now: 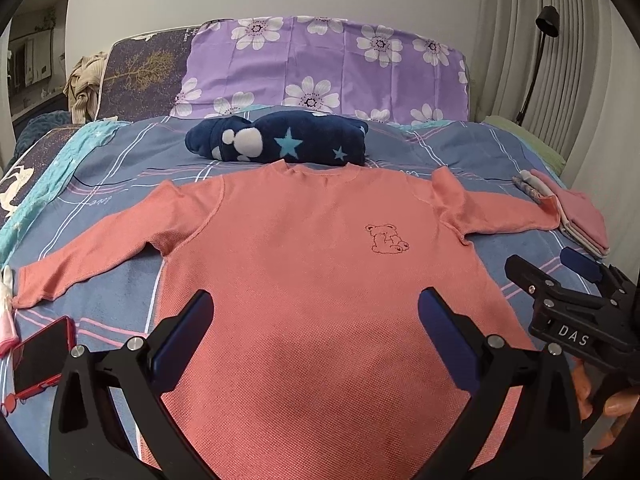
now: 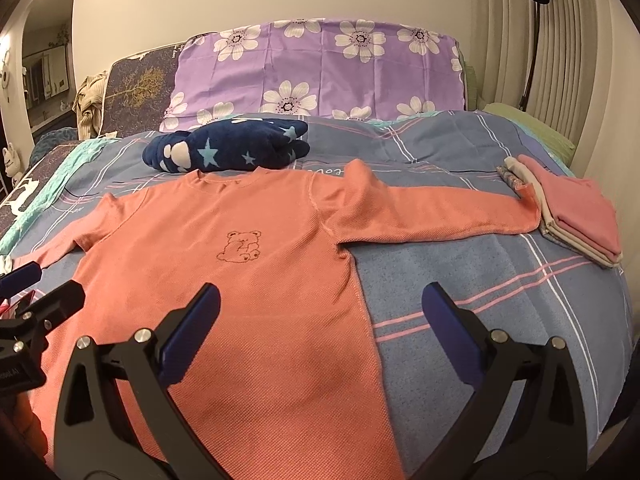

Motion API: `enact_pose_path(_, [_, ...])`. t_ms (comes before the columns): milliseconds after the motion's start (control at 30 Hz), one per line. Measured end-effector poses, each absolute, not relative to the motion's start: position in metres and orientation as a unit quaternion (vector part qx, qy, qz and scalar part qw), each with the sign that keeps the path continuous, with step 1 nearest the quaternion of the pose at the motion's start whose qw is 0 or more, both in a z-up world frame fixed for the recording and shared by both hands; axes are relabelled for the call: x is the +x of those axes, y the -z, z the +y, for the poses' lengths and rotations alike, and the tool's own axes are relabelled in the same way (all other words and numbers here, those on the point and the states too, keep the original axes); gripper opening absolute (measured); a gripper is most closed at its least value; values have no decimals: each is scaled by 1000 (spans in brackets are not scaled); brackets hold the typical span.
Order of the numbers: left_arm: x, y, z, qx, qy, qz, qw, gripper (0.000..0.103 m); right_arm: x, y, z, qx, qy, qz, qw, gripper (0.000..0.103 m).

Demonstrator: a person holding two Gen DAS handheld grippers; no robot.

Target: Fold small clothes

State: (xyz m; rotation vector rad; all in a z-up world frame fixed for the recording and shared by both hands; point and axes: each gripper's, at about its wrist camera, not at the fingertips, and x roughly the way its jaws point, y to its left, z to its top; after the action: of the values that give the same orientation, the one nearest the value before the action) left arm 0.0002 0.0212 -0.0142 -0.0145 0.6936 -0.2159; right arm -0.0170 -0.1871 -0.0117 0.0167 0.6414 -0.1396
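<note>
A salmon-pink long-sleeved shirt with a small bear outline on the chest lies flat and face up on the bed, both sleeves spread out; it also shows in the right wrist view. My left gripper is open and empty, hovering over the shirt's lower body. My right gripper is open and empty, over the shirt's right side seam; it also appears at the right edge of the left wrist view. The left gripper shows at the left edge of the right wrist view.
A stack of folded clothes lies at the right sleeve's end. A navy star blanket bundle lies beyond the collar. A purple flowered pillow is behind. A red phone lies at the left. A black lamp stands at the right.
</note>
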Motion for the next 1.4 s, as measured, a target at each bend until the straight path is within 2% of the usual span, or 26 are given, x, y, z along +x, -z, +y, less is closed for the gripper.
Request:
enact_pose_path(633, [16, 24, 34, -12, 99, 352, 931, 102, 3, 19, -177, -6, 57, 334, 941, 101])
enact_pose_path(867, [33, 25, 98, -107, 85, 358, 924, 102, 8, 25, -183, -1, 64, 342, 938, 101])
enact_pose_path(1000, [24, 23, 145, -193, 48, 301, 933, 102, 13, 29, -183, 2, 59, 349, 935, 101])
enact_pose_path(1233, [28, 14, 169, -175, 3, 287, 942, 102, 18, 29, -178, -6, 49, 355, 933, 101])
enact_pose_path(1400, [47, 23, 197, -164, 45, 321, 932, 102, 20, 25, -175, -19, 51, 353, 934, 101])
